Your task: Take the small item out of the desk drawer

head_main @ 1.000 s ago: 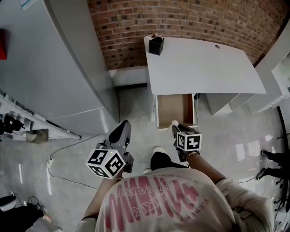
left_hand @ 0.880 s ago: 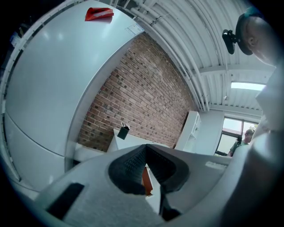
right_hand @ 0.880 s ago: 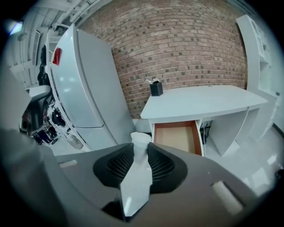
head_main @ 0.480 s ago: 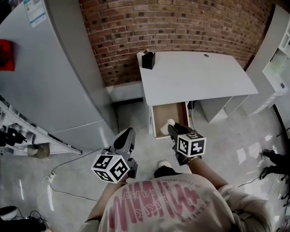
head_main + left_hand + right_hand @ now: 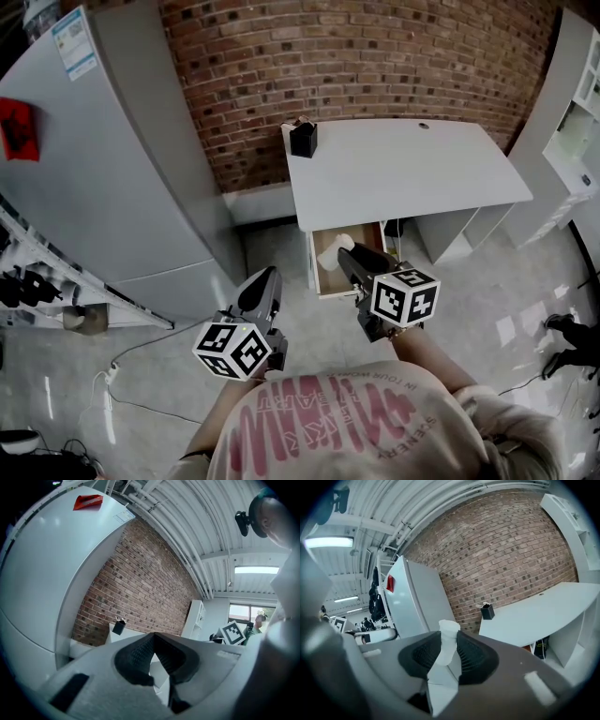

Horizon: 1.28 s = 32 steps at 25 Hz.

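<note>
A white desk [image 5: 412,169] stands against the brick wall, and its wooden drawer [image 5: 328,267] is pulled open below the left end. My right gripper [image 5: 344,255] hovers over that drawer, shut on a small white bottle-shaped item [image 5: 335,246]. In the right gripper view the item [image 5: 447,645] stands upright between the black pads, its cap sticking out past the right gripper's [image 5: 449,654] tips. My left gripper [image 5: 264,279] hangs over the floor left of the drawer. In its own view the left gripper [image 5: 154,637] is shut with nothing in it.
A black pen holder [image 5: 302,139] sits on the desk's back left corner. A large grey fridge [image 5: 112,159] fills the left side. White shelving [image 5: 577,112] stands at the right. Cables [image 5: 112,375] lie on the floor at the lower left.
My right gripper has lifted the white item up from the drawer's front edge and further over the drawer. The left gripper has barely moved.
</note>
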{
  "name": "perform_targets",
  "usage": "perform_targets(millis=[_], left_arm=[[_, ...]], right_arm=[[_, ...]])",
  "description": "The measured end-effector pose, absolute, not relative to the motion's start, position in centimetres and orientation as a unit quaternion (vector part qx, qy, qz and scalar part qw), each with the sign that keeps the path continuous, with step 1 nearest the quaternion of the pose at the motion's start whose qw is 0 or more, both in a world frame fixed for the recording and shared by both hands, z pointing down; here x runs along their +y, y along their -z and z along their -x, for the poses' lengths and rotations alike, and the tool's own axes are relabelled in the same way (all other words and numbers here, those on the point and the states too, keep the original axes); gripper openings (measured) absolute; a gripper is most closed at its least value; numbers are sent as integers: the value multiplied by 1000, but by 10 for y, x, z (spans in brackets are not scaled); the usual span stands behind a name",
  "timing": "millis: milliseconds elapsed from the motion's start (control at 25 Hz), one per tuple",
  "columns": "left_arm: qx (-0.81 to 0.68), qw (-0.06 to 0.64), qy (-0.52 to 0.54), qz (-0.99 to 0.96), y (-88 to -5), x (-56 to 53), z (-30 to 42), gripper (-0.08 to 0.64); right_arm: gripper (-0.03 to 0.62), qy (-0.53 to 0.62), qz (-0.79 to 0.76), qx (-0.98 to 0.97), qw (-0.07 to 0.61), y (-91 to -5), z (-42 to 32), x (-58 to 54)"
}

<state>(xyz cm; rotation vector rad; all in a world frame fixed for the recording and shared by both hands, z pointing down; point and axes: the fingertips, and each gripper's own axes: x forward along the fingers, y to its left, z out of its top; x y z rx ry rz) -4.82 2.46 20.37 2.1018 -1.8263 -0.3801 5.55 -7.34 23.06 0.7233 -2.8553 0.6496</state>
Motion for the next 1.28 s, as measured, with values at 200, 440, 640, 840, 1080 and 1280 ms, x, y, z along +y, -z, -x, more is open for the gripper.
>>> perform_targets(millis=[200, 440, 640, 840, 1080, 1280], left_arm=[[-648, 155, 138, -733, -198, 13, 30, 6], [-658, 153, 141, -723, -192, -4, 5, 6], [-663, 154, 138, -719, -193, -20, -20, 6], [-667, 149, 133, -718, -191, -32, -42, 6], [-675, 147, 132, -711, -196, -39, -64, 6], [-680, 148, 132, -706, -197, -46, -80, 6]], right_arm=[[118, -203, -226, -952, 48, -214, -71, -87], [118, -210, -214, -953, 49, -209, -97, -107], [118, -212, -209, -953, 51, -210, -122, -124], [118, -210, -199, -956, 50, -210, -141, -134], [118, -209, -186, -959, 53, -217, -160, -141], [118, -210, -177, -960, 61, -221, -174, -145]])
